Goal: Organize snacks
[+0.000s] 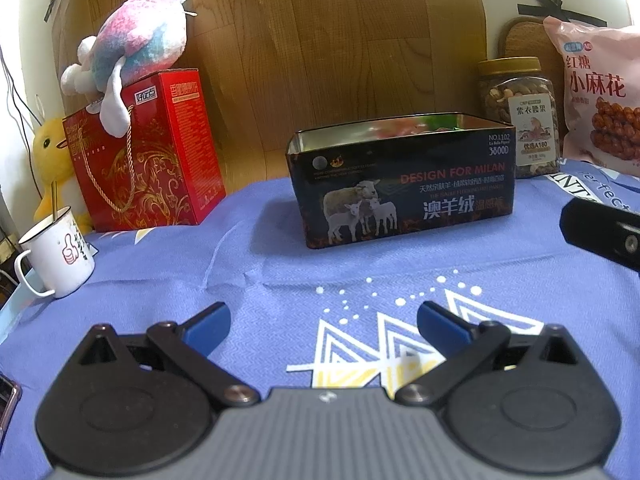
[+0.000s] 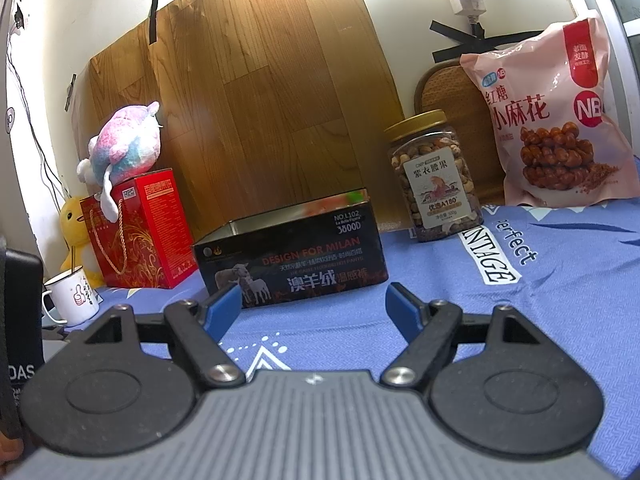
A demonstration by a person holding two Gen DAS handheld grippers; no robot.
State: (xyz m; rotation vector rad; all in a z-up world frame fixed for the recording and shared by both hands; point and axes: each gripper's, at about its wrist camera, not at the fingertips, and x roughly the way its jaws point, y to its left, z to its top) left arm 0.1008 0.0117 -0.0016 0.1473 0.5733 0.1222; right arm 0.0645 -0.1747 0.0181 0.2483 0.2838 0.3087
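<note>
The work surface is a table under a blue printed cloth (image 1: 280, 280), backed by a wood-grain panel (image 2: 260, 100) taped to a pale wall.

Left gripper (image 1: 323, 322): fingers spread wide, nothing between them, hovering above bare cloth in front of the tin. Right gripper (image 2: 314, 304): likewise spread wide and empty, held low over the cloth just short of the tin's front face. Neither tool touches any item.

The black tin (image 1: 400, 184), lid off, stands mid-table directly ahead of both tools. Coloured shapes show on its shiny inner wall; whether these are snacks already inside cannot be determined from either view.

Right of the tin, near the back edge, stands a jar of nuts (image 2: 436, 184) with a gold lid, upright. Just beside it, further right, a pink snack bag (image 2: 560, 128) leans against the wall. Both are outside the tin and well apart from the grippers.

To the left: a red gift box (image 1: 148, 156) with a plush toy (image 1: 136, 52) on top, a yellow plush duck (image 1: 52, 156) behind it, and a white enamel mug (image 1: 60, 256).

Assessment: the jar and bag appear unsorted; at least that much of the task looks outstanding, and no pick is in progress.
</note>
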